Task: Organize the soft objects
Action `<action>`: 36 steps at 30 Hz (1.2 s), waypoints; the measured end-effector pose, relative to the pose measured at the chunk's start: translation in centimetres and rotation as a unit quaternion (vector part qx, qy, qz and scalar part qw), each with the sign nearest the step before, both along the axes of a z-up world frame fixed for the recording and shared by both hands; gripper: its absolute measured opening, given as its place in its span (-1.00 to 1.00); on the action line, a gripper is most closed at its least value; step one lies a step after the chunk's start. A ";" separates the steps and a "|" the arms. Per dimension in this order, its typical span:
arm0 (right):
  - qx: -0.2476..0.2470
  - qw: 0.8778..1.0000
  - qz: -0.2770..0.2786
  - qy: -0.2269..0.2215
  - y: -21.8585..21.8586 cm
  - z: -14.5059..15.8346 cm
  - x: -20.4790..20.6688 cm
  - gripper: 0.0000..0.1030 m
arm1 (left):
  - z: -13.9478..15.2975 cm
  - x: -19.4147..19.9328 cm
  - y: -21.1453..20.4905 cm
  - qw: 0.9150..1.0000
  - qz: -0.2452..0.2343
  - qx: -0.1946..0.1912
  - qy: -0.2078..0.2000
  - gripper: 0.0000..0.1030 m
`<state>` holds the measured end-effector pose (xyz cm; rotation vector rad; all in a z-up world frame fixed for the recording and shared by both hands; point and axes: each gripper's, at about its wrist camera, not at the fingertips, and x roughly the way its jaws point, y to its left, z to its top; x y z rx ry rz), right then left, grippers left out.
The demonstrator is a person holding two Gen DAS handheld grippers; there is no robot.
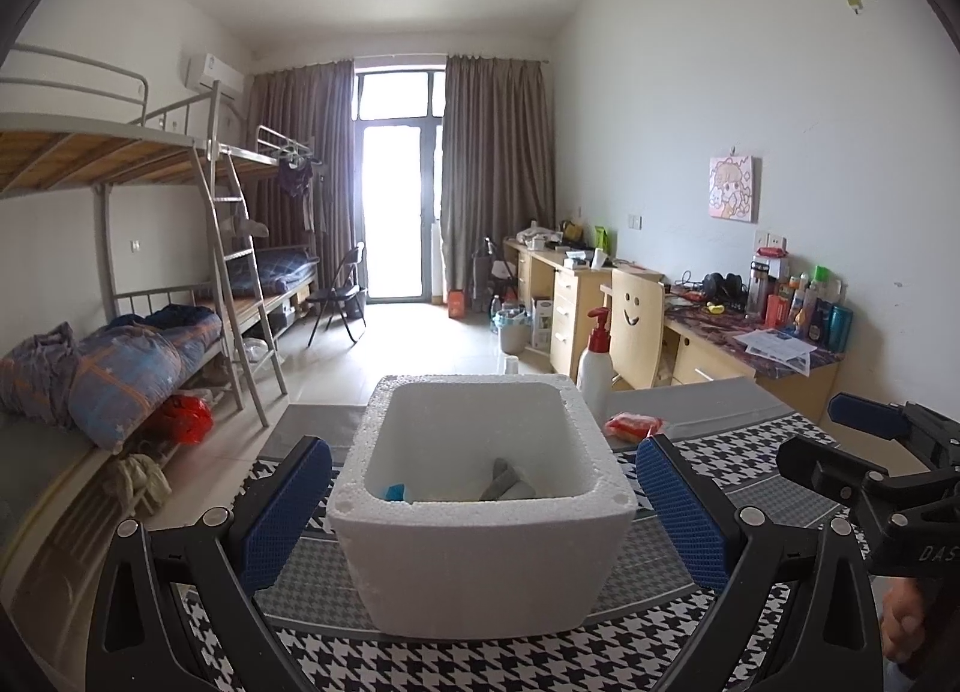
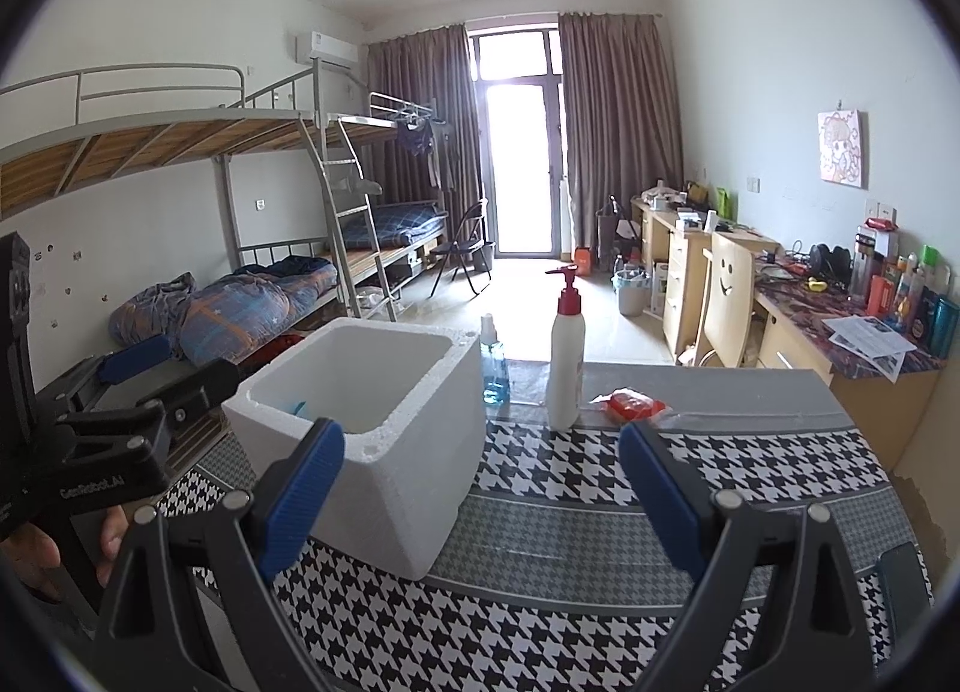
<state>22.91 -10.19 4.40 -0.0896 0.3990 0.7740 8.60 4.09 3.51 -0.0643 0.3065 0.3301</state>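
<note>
Left wrist view, my left gripper (image 1: 483,503) wide open around white foam box (image 1: 480,542), holding nothing, my right gripper (image 2: 480,491) wide open too, empty, red packet (image 2: 635,405) near pump bottle (image 2: 566,368).

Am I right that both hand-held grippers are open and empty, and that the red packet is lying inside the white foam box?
Not quite: the red packet lies on the tablecloth, beside the pump bottle and outside the foam box, as the right wrist view shows. The left hand-held gripper and right hand-held gripper are indeed open and empty.
</note>
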 end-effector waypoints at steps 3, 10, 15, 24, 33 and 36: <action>-0.001 1.000 -0.001 -0.002 -0.2 0.0 -0.5 0.85 | 0.1 -0.5 -0.4 1.000 -0.001 0.001 -0.003 0.98; 0.013 1.000 -0.007 -0.013 -1.1 0.1 -1.7 0.95 | 0.1 -1.5 -1.0 1.000 -0.001 0.003 -0.011 0.98; 0.012 1.000 -0.005 -0.017 -1.2 -0.2 -2.4 0.95 | -0.2 -2.2 -1.2 1.000 -0.001 0.003 -0.014 0.98; 0.028 0.999 -0.004 -0.018 -1.7 -0.5 -3.0 0.99 | -0.4 -3.1 -1.0 1.000 0.005 -0.006 -0.021 0.98; 0.028 0.999 0.004 -0.036 -1.5 -0.9 -4.2 0.99 | -0.7 -4.0 -2.1 0.999 0.006 0.015 -0.037 0.98; 0.034 0.999 0.005 -0.031 -1.7 -1.0 -4.3 0.99 | -0.8 -4.3 -2.1 0.999 0.007 0.011 -0.041 0.98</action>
